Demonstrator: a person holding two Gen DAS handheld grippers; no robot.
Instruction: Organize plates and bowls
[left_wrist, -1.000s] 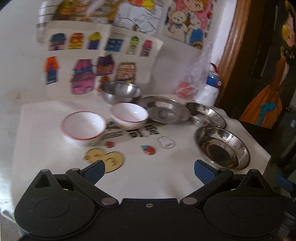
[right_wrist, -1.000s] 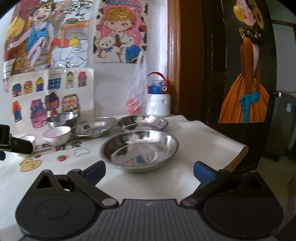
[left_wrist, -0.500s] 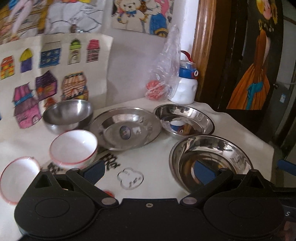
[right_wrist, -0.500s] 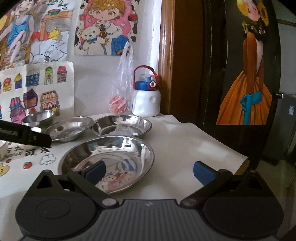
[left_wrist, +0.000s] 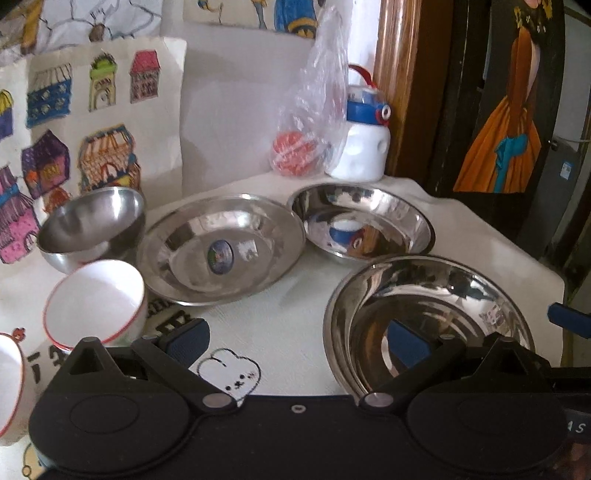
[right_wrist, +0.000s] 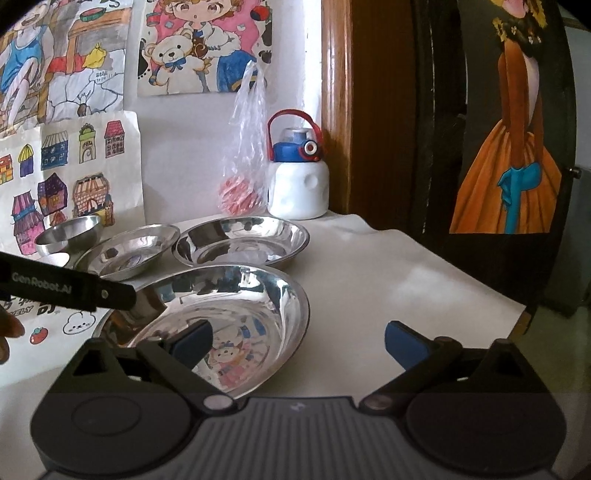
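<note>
Three steel plates lie on the white table: a near plate (left_wrist: 461, 295) (right_wrist: 236, 306), a deep plate (left_wrist: 384, 218) (right_wrist: 243, 240) behind it, and a flat plate (left_wrist: 221, 251) (right_wrist: 129, 251) further left. A steel bowl (left_wrist: 92, 225) (right_wrist: 70, 232) stands at the back left. In front of it are two white red-rimmed bowls (left_wrist: 96, 306), one cut off by the frame's left edge (left_wrist: 7, 387). My left gripper (left_wrist: 297, 339) is open and straddles the near plate's left rim. My right gripper (right_wrist: 297, 342) is open and straddles its right rim.
A white and blue water bottle (left_wrist: 364, 147) (right_wrist: 297, 184) and a plastic bag (left_wrist: 310, 110) with something red inside stand against the back wall. Beyond the near plate the table edge (left_wrist: 554, 280) drops off on the right. A hand (right_wrist: 7, 332) shows at the left edge.
The left gripper has swung right from the white bowls to the near steel plate. The right gripper has moved forward, so its left finger now hangs over that plate.
</note>
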